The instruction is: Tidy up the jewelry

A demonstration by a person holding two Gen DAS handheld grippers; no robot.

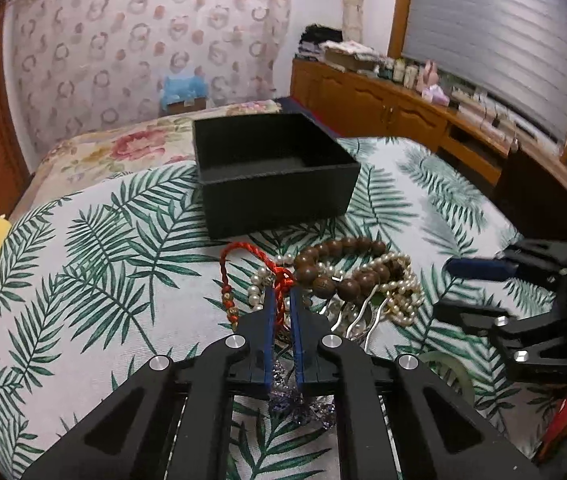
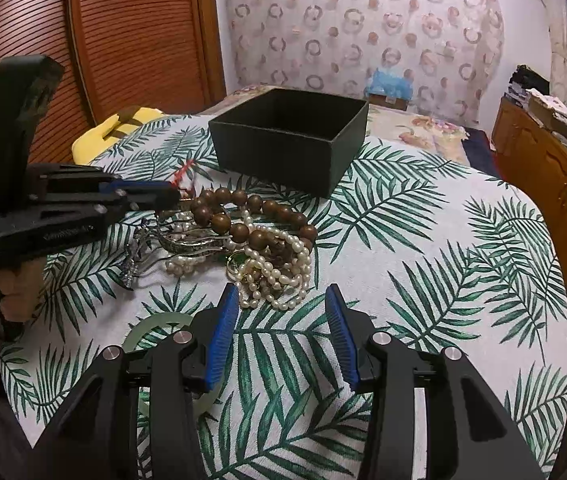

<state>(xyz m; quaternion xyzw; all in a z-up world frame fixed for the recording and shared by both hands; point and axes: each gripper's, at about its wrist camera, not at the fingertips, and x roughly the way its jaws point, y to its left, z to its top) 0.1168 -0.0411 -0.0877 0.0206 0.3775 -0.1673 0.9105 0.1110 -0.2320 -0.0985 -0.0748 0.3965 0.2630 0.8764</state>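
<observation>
A heap of jewelry lies on a leaf-print cloth (image 2: 423, 240): a brown wooden bead bracelet (image 1: 335, 264) (image 2: 243, 216), pearl strands (image 1: 399, 296) (image 2: 275, 272), a silver hair comb (image 2: 191, 244) and a red cord bracelet (image 1: 243, 264). My left gripper (image 1: 282, 300) is shut on the red cord at the heap's left edge; it also shows in the right wrist view (image 2: 171, 194). My right gripper (image 2: 283, 304) is open, just in front of the pearls; in the left wrist view (image 1: 443, 286) it is at the right. An open black box (image 1: 271, 172) (image 2: 291, 140) stands behind the heap.
A pale green jade bangle (image 2: 151, 332) lies on the cloth by my right gripper's left finger. A yellow item (image 2: 115, 132) lies at the cloth's far left edge. A wooden cabinet (image 1: 383, 104) with clutter runs along the right wall. A floral bedcover (image 1: 123, 144) lies behind the box.
</observation>
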